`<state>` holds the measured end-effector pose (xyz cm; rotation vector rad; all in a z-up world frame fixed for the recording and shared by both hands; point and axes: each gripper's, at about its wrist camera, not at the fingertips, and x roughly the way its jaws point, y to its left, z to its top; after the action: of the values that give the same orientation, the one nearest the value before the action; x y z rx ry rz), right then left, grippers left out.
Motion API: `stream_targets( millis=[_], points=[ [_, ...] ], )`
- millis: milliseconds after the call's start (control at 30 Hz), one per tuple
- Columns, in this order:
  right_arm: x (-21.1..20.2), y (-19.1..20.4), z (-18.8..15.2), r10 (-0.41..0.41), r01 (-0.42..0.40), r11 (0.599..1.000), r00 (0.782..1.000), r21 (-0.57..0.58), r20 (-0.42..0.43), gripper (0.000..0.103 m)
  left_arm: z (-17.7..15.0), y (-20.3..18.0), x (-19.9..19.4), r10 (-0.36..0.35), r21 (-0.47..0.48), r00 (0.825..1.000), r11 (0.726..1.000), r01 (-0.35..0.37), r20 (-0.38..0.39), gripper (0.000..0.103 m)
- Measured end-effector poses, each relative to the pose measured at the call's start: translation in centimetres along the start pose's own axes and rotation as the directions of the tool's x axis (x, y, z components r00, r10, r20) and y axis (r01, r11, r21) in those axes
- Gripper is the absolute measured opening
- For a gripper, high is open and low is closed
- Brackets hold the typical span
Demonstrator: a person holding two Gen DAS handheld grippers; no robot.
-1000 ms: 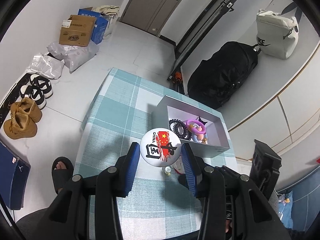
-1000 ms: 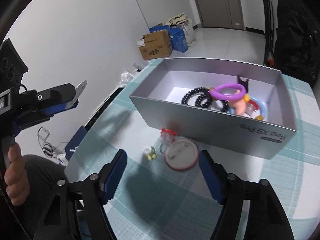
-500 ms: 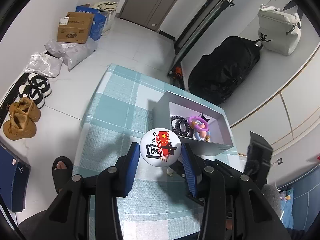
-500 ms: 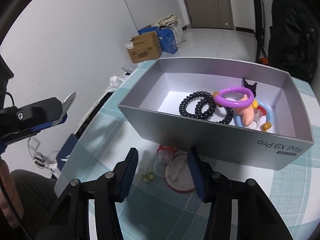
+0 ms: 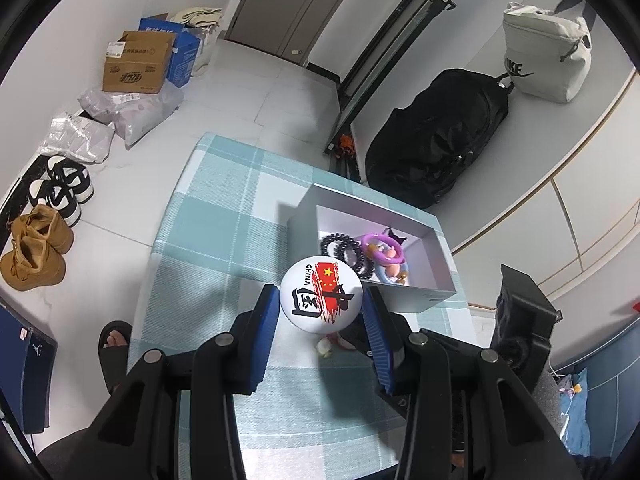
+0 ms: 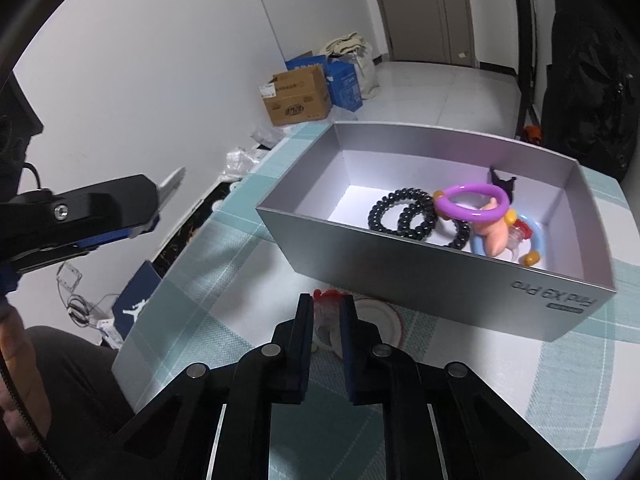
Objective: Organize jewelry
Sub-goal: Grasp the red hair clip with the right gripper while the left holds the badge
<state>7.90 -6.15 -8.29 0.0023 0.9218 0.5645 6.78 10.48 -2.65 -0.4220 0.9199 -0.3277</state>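
The grey box (image 6: 472, 300) is sitting on the checked tablecloth (image 5: 224, 216) and serves as the landmark. Inside it are lying black beaded bracelets (image 6: 404, 216), a purple ring (image 6: 472, 200) and a pink figure (image 6: 494, 234) with a pale blue ring (image 6: 534, 240). The left gripper (image 5: 320, 304) is hovering on the near side of the box, its jaws partly apart and pressing on the rim of a round white badge (image 5: 320, 294) with a red flag and "CHINA" printed on it, held face up above the cloth. The right gripper (image 6: 325, 316) is reaching down just in front of the box's near wall; its jaws have just been closing and are now standing close together around a small clear trinket with a red top (image 6: 326, 304). A round red-rimmed badge (image 6: 380, 316) is lying on the cloth right beside that trinket, close to the box wall.
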Motion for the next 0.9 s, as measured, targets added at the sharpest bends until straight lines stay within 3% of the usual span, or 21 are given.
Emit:
stream_targets(
  millis=[300,433,567,733,900],
  points=[
    [-1.9,-1.7,0.0,0.026,-0.027,0.999,0.999,0.033,0.029,0.0,0.1,-1.5,0.7,0.008,0.043,1.0,0.999,-0.008,-0.001,0.037],
    [-1.4,-1.9,0.1,0.063,-0.063,0.996,0.998,0.056,0.011,0.005,0.3,-0.5,0.5,0.016,0.002,1.0,1.0,-0.016,0.008,0.037],
    [-0.1,-1.3,0.3,0.095,-0.094,0.994,0.995,0.05,-0.021,0.017,0.5,0.4,0.1,0.027,-0.042,0.999,0.999,-0.025,0.031,0.037],
    [0.8,0.0,0.4,0.073,-0.073,0.997,0.997,-0.001,-0.026,0.029,0.6,0.9,0.2,0.032,-0.069,0.999,0.997,-0.03,0.032,0.037],
    [1.5,0.7,0.0,0.027,-0.029,0.999,0.999,-0.046,-0.042,0.03,0.7,0.4,0.3,0.027,-0.052,0.999,0.998,-0.025,0.029,0.037]
  ],
)
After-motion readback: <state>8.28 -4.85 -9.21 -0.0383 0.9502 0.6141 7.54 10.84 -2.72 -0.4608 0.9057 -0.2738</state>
